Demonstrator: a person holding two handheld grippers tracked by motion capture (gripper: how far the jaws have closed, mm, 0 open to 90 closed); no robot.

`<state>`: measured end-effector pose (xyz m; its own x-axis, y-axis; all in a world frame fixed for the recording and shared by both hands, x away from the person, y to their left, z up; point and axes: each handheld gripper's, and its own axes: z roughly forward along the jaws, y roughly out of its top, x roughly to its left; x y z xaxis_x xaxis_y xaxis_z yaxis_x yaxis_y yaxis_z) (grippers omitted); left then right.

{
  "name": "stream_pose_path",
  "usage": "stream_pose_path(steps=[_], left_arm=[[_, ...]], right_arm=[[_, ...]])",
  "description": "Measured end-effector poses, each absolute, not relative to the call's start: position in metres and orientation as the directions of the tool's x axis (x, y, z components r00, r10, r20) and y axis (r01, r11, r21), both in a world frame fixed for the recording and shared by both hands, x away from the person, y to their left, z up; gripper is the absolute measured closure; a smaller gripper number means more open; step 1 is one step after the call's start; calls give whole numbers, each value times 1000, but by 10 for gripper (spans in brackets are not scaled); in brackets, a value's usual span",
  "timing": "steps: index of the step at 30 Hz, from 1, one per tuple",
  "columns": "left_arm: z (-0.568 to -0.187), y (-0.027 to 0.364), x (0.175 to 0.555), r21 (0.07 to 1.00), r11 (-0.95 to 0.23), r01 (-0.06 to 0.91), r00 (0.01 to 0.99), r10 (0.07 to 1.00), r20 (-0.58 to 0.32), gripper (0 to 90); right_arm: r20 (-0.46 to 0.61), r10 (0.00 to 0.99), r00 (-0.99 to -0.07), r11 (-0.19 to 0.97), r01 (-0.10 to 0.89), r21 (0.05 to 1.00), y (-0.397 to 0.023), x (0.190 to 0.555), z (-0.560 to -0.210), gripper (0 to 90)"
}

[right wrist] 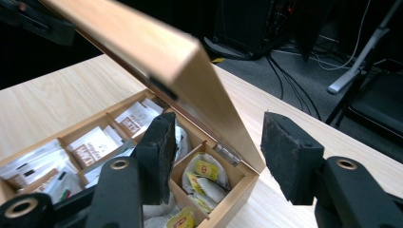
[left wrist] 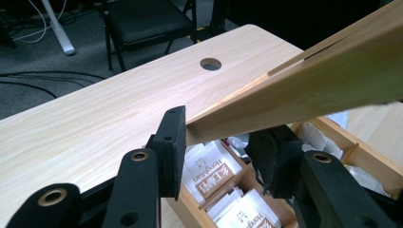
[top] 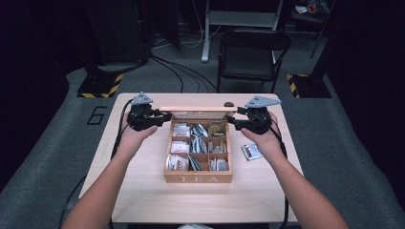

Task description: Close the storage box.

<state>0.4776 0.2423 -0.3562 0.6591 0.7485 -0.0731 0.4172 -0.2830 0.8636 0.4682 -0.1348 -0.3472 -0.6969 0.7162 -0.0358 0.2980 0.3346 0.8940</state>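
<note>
A wooden tea box (top: 198, 179) stands mid-table, its compartments full of tea packets (left wrist: 214, 175). Its lid (top: 198, 109) is raised on hinges at the far side. My left gripper (top: 161, 117) is at the lid's left end. In the left gripper view the lid's edge (left wrist: 323, 80) runs between the jaws of this gripper (left wrist: 221, 137) and both pads lie against it. My right gripper (top: 235, 119) is at the lid's right end. Its jaws (right wrist: 218, 142) stand apart around the lid's corner (right wrist: 142, 42), and the right pad (right wrist: 290, 161) is clear of the wood.
A loose tea packet (top: 250, 151) lies on the table right of the box, under my right wrist. A round cable hole (top: 229, 104) sits near the table's far edge. A black chair (top: 253, 52) stands beyond the table.
</note>
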Motion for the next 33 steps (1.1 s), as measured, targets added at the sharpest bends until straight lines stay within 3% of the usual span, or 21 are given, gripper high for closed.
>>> stream_pose_path(steps=[21, 33], left_arm=[[-377, 246, 454, 848, -317, 424, 681, 729, -68, 569], [-392, 249, 443, 847, -302, 437, 685, 722, -96, 569]], right_arm=[[-55, 646, -761, 375, 253, 892, -135, 433, -352, 456], [-13, 658, -753, 351, 291, 890, -137, 420, -365, 458]])
